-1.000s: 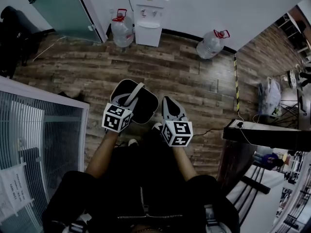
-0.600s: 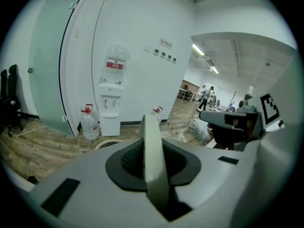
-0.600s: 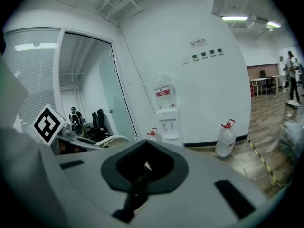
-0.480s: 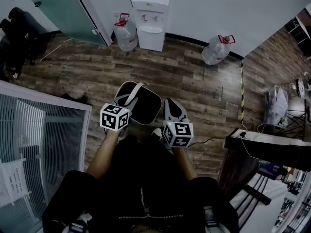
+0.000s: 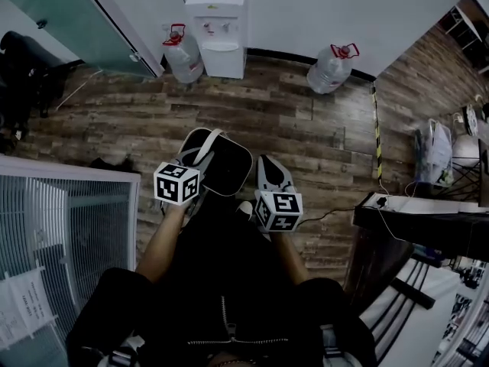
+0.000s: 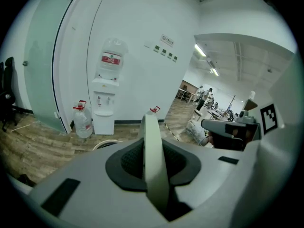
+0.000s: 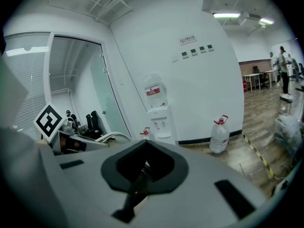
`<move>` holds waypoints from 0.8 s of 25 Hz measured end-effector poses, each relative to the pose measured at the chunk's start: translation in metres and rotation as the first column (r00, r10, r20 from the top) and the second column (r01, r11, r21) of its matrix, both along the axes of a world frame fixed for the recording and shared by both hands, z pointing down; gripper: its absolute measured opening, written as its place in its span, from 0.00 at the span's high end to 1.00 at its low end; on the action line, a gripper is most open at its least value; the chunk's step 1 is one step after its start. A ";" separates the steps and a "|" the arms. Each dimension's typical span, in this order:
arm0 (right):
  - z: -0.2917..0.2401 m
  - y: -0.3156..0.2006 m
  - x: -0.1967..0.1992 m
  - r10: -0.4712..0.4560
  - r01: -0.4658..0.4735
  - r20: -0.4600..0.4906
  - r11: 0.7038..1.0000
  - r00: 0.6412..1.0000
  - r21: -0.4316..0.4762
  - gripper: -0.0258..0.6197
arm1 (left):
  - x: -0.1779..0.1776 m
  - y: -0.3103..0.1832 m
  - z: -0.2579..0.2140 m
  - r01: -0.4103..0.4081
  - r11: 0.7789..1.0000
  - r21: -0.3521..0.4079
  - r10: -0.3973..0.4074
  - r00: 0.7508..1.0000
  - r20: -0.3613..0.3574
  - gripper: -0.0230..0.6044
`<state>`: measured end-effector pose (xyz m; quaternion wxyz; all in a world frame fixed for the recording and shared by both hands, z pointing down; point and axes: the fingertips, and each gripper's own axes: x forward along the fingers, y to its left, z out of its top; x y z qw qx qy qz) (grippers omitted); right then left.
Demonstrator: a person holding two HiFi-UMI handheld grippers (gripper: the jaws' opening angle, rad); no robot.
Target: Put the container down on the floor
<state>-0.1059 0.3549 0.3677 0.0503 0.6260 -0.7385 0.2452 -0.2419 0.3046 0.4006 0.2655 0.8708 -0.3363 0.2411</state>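
A dark container (image 5: 223,164) with a pale rim and a pale strap handle (image 5: 212,145) hangs above the wooden floor, in front of the person's legs. My left gripper (image 5: 203,156) is shut on that handle. In the left gripper view the strap (image 6: 154,161) runs upright between the jaws, and part of the rim (image 6: 105,144) shows below. My right gripper (image 5: 271,173) hovers just right of the container, jaws together and holding nothing. In the right gripper view the jaws (image 7: 141,174) look closed, with the container's rim (image 7: 115,137) off to the left.
A water dispenser (image 5: 216,23) stands at the far wall between two large water bottles (image 5: 182,53) (image 5: 330,68). A glass partition (image 5: 65,232) is close on the left, a dark desk (image 5: 422,222) on the right. Black-yellow tape (image 5: 376,132) crosses the floor.
The left gripper and the container have shifted slightly left and down in the view. The right gripper has hardly moved. Both grips look the same.
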 end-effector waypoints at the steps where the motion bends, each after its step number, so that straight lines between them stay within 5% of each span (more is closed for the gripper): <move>1: 0.001 -0.002 0.002 0.005 -0.005 0.000 1.000 1.000 -0.002 0.95 | 0.002 -0.003 0.001 -0.004 1.000 -0.002 0.004 1.000 -0.003 0.85; 20: -0.002 -0.124 0.021 0.013 -0.016 -0.080 0.999 0.997 -0.034 0.95 | 0.051 -0.127 0.012 -0.097 0.995 0.001 0.097 0.995 -0.040 0.85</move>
